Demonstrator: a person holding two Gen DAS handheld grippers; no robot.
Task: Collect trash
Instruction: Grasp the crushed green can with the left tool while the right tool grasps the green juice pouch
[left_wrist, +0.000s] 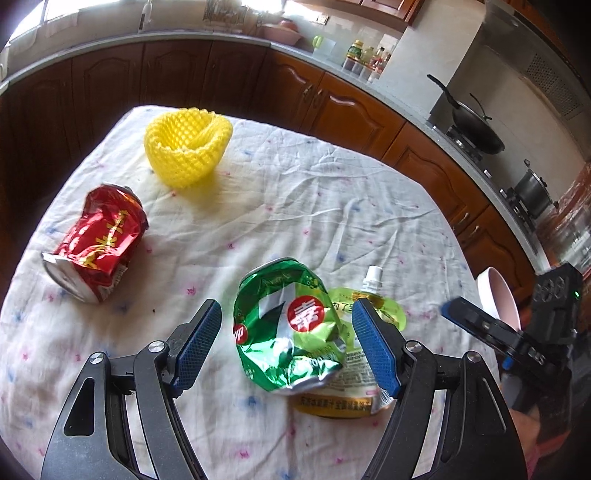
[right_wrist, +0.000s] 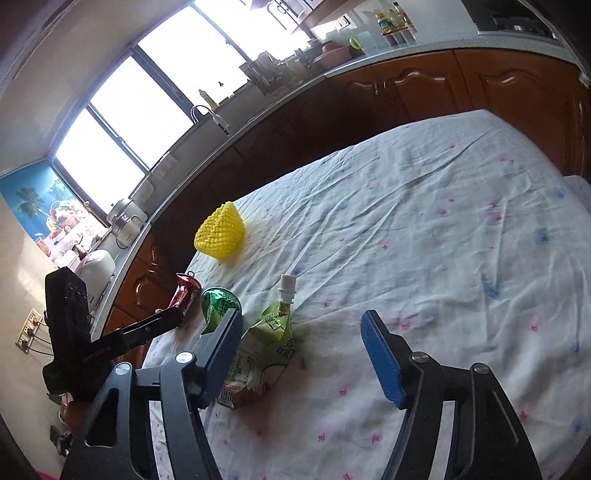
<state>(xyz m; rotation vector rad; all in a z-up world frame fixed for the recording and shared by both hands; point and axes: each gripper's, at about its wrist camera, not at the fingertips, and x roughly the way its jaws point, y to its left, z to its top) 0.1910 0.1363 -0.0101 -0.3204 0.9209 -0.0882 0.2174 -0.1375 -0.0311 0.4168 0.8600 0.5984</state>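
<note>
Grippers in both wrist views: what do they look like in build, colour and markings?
The left gripper and right gripper are built alike: black linkage arms with silver round pivot pins and triangular cut-outs, each ending in long flat fingers faced with blue textured pads. Seen from the left wrist view, the right unit's black body carries a small green light. No cables or sleeves show clearly.

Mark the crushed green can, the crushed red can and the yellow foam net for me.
crushed green can (left_wrist: 286, 328): left wrist view, on its dented side.
crushed red can (left_wrist: 98, 242): left wrist view, on its creased label.
yellow foam net (right_wrist: 220, 233): right wrist view, on its outer mesh wall.
</note>
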